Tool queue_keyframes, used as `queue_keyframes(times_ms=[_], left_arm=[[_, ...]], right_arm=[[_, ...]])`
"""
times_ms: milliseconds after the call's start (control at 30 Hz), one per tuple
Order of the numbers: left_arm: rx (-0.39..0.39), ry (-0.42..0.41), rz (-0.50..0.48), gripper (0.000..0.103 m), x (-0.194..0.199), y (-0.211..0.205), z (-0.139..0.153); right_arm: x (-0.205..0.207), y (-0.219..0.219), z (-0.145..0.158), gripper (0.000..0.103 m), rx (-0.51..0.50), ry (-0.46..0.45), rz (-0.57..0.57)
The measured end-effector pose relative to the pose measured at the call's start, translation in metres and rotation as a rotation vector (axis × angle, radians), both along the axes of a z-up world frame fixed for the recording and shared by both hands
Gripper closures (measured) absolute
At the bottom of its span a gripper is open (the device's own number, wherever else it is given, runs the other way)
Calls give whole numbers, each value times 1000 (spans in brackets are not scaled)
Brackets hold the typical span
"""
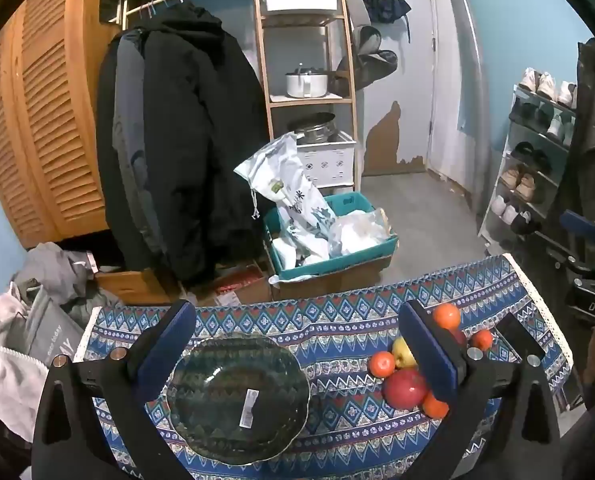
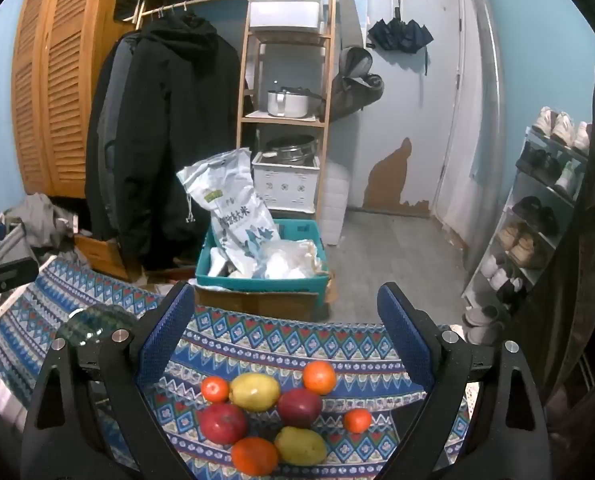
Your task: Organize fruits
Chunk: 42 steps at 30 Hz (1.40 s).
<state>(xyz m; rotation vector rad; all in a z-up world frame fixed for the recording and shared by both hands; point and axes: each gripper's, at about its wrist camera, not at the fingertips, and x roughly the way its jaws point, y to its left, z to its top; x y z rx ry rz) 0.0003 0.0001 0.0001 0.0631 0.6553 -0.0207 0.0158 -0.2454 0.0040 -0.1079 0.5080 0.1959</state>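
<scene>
item: patterned blue, red and white woven tablecloth (image 1: 337, 320) over a small table, contents listed left to right. far left, a dark green scalloped glass bowl (image 1: 237, 396) with a white sticker inside, empty; in the left wrist view the left gripper (image 1: 293, 354) hangs above it, blue-padded jaws spread as wide as they go, holding nothing. right of the bowl, apart from it, the fruit cluster. in the right wrist view: a small orange tangerine (image 2: 214, 389) at the near-left, touching a yellow-green pear-shaped fruit (image 2: 254, 392); below them a large red apple (image 2: 222, 423); at the front edge a round orange (image 2: 254, 455); beside it a second yellow-green fruit (image 2: 300, 445); at the centre a darker red apple (image 2: 300, 407); behind it another orange (image 2: 318, 377); far right, slightly apart, a small tangerine (image 2: 357, 420). the right gripper (image 2: 287, 348) hangs over this cluster, jaws fully apart, empty, tilted down toward the fruit. step in hand, by judgement: the first pick, nothing yet in the bowl. advice: take an outer piece first, such as the lone tangerine on the right or the rear orange, since the inner fruits touch and would roll if nudged; bring the pads down on either side of the widest part, close gently on round skin, lift clear before crossing to the bowl, and lower it in rather than drop it onto glass. the left gripper could steady the bowl rim.
</scene>
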Motion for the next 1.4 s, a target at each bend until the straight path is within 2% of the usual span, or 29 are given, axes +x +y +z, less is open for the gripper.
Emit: queue_keyframes(times_ms=[300,1400], left_arm=[[-6,-32,3,1,-6,2,-1],[-12,-36,-1,1,-4,2,1]], right_arm=[[0,0,2,12,5,-3,-1],[1,-1,1,12,-3,-5,-6]])
